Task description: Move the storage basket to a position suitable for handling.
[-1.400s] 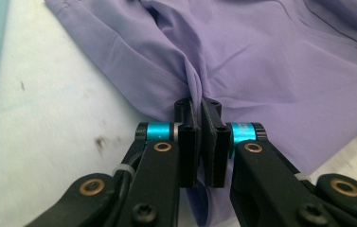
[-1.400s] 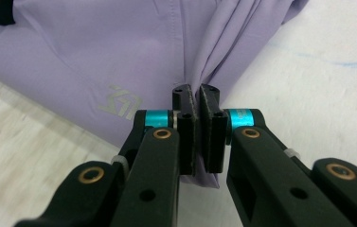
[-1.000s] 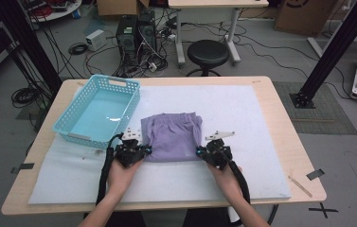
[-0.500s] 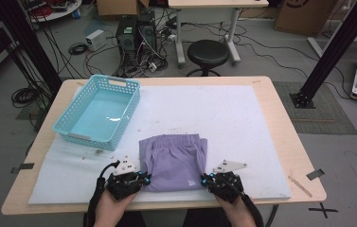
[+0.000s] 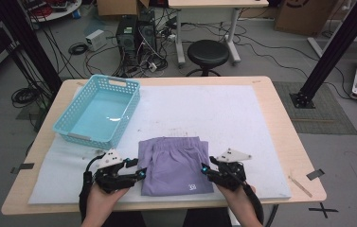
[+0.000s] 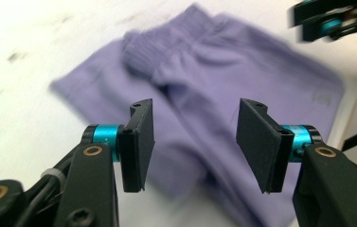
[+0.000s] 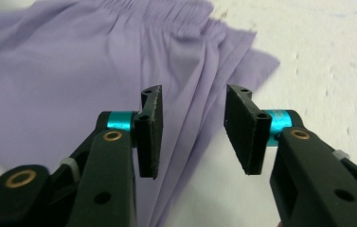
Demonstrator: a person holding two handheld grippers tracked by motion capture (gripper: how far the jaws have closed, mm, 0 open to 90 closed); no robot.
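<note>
High view has the folded lilac cotton shorts lying flat on the white foam mat that covers the wooden counter, near the front edge and roughly centred. The left tongs sit just off the shorts' left edge at the near corner, and the right tongs are just off the right edge, so the garment lies between the two. Both have just been opening up, and neither has any cloth pinched.

Left gripper view: the left tongs are gaping about halfway, pads clear, with the shorts spread out beyond and under the gap, waistband at the far end.

Right gripper view: the right tongs stand moderately apart too, hovering over the pleated right edge of the shorts, nothing gripped.

A light blue plastic basket sits far left on the mat, well apart from the shorts.
</note>
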